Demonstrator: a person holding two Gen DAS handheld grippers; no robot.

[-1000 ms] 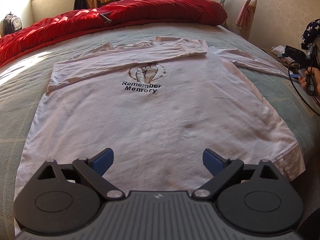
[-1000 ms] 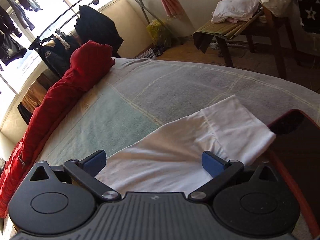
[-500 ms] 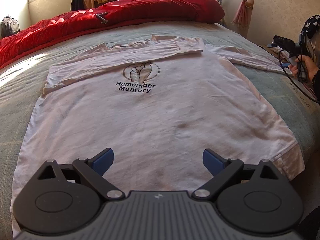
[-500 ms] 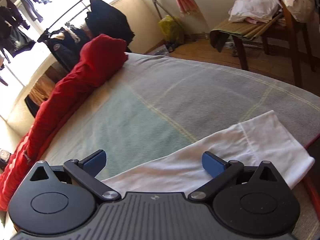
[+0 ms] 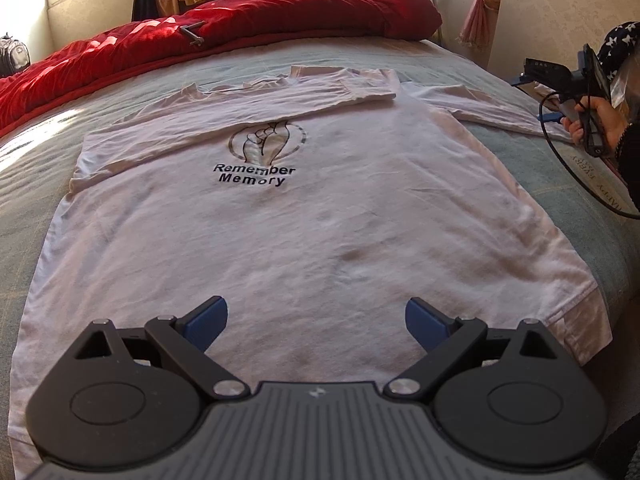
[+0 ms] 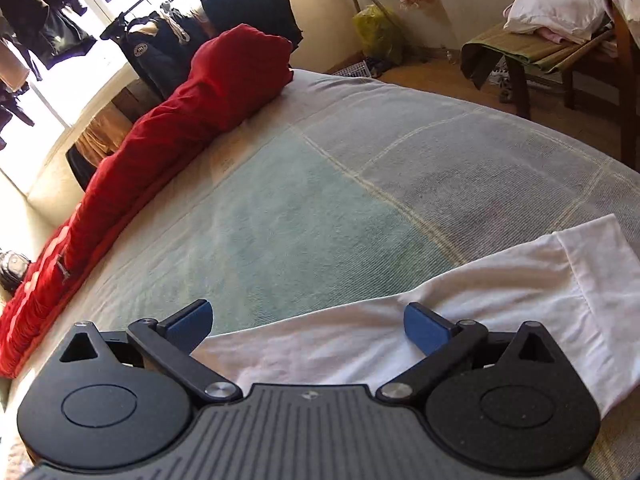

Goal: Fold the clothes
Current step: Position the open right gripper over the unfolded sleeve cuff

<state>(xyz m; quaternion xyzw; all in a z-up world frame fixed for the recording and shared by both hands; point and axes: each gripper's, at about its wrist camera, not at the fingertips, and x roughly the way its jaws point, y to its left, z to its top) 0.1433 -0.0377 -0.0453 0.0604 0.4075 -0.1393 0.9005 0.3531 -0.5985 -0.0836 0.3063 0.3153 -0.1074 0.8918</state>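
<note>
Flat on the grey-green bed cover lies a white long-sleeved shirt, print side up, one sleeve folded across its chest, the other sleeve stretched out to the right. Low over the near hem hovers the left gripper, level and pointing toward the far red duvet, jaws spread wide and holding nothing. At the right edge a hand holds the right gripper over the outstretched sleeve, jaws likewise parted and empty.
</note>
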